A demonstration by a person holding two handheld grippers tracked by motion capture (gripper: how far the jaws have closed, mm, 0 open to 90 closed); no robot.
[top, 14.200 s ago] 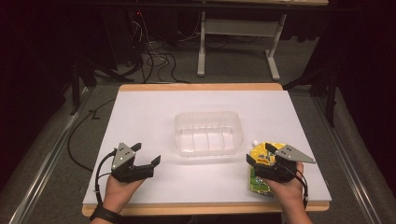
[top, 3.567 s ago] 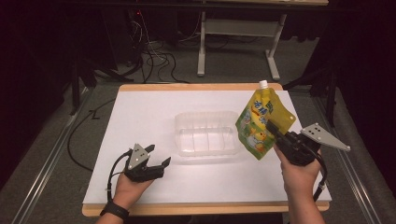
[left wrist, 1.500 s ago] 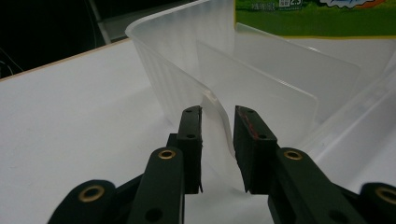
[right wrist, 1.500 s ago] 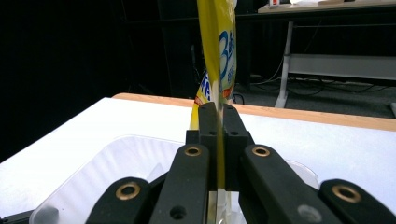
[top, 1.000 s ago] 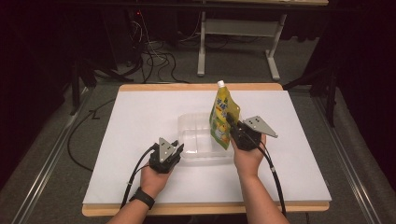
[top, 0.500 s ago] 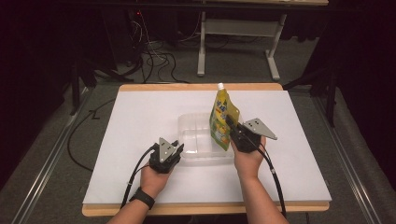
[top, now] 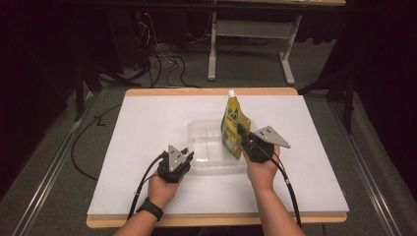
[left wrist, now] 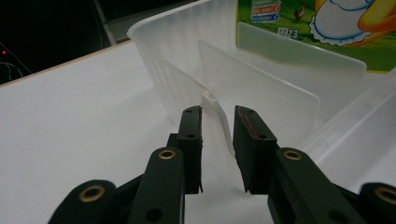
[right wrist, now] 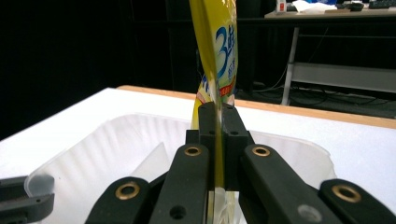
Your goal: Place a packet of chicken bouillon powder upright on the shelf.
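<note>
Handling of a spouted pouch over a clear tray. The right claw [top: 244,146] is clamping flat on the lower edge of the yellow pouch [top: 233,125], which is standing upright, cap at twelve o'clock, over the tray's right end. In the right gripper view both jaws are pressing together on the thin seam of the pouch [right wrist: 219,60]. The left claw [left wrist: 217,135] is straddling the rim of the tray [left wrist: 187,56] at its near-left corner, at about seven o'clock from the pouch; the jaws are standing close on either side of the wall, seemingly pinching it.

The pouch is looking soft and floppy, with slick film and probably liquid weight sagging low; a seam grip is likely the firmest hold. The tray [top: 206,147] is looking light, thin and flexible, liable to slide on the white desk [top: 147,123] unless steadied at the rim.
</note>
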